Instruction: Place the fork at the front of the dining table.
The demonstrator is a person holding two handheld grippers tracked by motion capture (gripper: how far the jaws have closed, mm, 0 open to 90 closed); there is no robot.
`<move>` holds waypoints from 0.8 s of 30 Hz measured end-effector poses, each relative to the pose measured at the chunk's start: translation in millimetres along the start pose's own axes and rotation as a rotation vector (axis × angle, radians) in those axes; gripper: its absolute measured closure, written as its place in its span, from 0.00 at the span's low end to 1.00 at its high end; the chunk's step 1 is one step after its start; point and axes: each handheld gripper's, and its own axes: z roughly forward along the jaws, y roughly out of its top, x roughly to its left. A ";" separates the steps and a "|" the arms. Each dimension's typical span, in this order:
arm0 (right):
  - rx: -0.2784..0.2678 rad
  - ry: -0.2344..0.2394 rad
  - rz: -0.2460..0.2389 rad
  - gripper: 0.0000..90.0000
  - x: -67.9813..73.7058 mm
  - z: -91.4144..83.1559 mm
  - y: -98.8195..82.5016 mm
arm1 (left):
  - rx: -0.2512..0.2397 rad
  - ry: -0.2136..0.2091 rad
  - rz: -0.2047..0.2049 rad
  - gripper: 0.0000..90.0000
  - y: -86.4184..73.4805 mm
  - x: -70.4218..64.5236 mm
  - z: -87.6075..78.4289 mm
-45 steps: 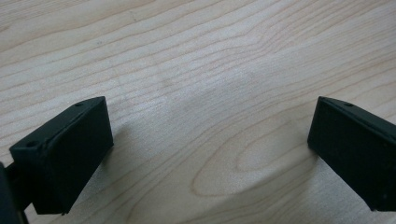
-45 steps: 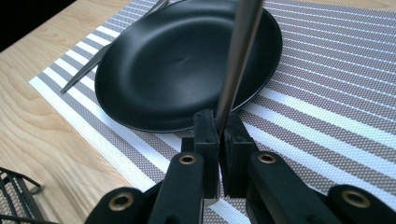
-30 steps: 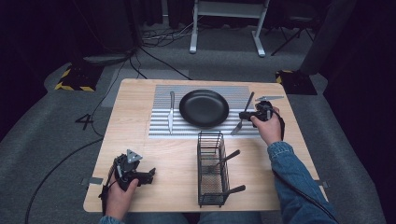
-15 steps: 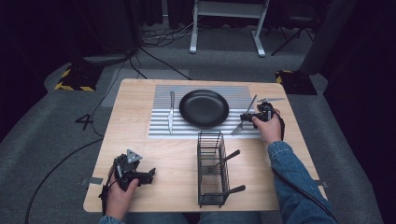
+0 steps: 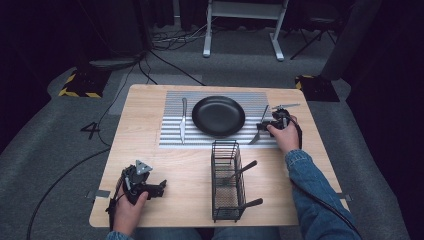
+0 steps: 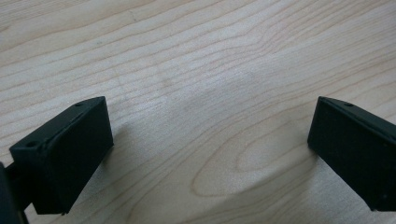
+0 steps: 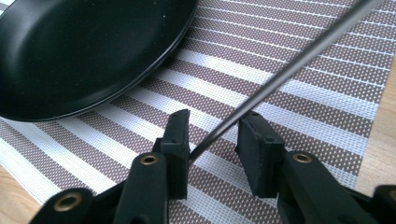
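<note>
A black plate lies in the middle of a striped placemat, with a knife to its left and a fork to its right. My right gripper is down at the fork. In the right gripper view the fork's thin dark handle runs between the jaws of the right gripper. The jaws stand wider than the handle, so the gripper is open, beside the plate. My left gripper rests at the table's near left, and the left gripper is open over bare wood.
A black wire basket stands near the front middle of the wooden table with two black-handled utensils sticking out to the right. Dark floor with cables and a desk frame lies beyond the table.
The right hand has barely shifted beside the fork. The left hand has stayed still.
</note>
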 end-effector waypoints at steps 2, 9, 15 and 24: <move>-0.016 -0.003 -0.003 0.68 -0.1 -0.7 0.2 | 0.000 0.000 0.000 0.00 0.0 0.0 0.0; -0.030 -0.012 -0.028 0.67 5.9 -8.4 3.7 | 0.001 0.000 0.000 0.00 0.1 0.0 0.0; -0.050 -0.007 -0.066 0.62 17.4 -20.5 2.7 | 0.000 0.000 -0.001 0.00 0.1 -0.1 0.0; -0.046 0.033 -0.094 0.49 44.8 -37.8 -13.9 | 0.001 0.001 -0.001 0.00 0.1 -0.2 0.0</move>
